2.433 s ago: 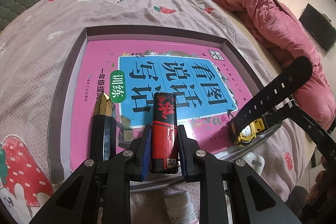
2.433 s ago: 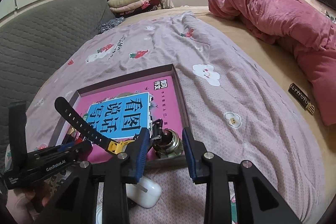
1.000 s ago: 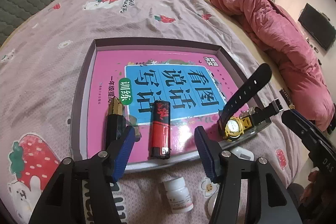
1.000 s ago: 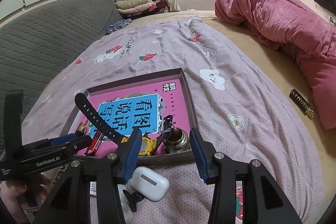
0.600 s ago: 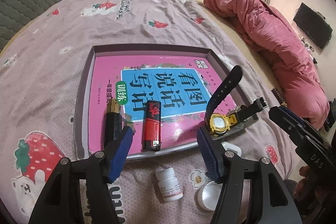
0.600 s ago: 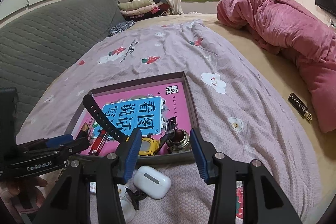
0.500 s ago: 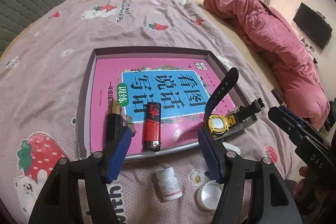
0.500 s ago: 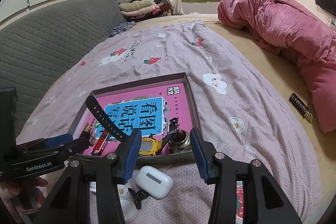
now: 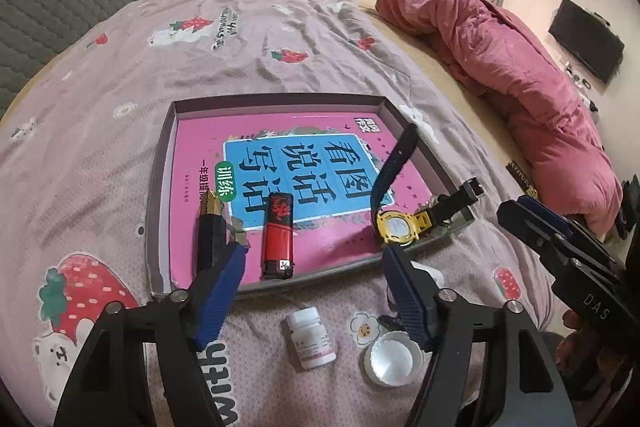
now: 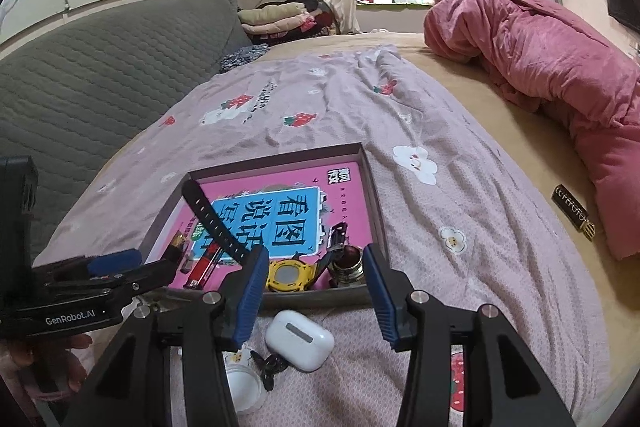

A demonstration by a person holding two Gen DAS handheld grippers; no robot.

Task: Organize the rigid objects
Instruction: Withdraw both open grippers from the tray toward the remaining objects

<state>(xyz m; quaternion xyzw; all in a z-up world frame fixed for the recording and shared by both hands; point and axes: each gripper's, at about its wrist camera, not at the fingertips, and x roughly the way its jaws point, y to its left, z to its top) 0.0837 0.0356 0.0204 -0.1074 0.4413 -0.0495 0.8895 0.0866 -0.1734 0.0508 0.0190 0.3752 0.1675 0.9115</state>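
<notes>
Bedroom, lilac strawberry-print bedspread, both claws hovering over it near a shallow tray.

Pink quilt heaped along the far side of the bed. Grey tray lying flat on the bedspread, lined with a pink book. On that book: yellow watch with one strap sticking up, red lighter, black-and-gold tube, small metal jar in the near corner. Outside the tray, on the bedspread: white earbud case, white pill bottle, white lid. Left claw opening, nothing between its jaws. Right claw apart, gripping nothing.
</notes>
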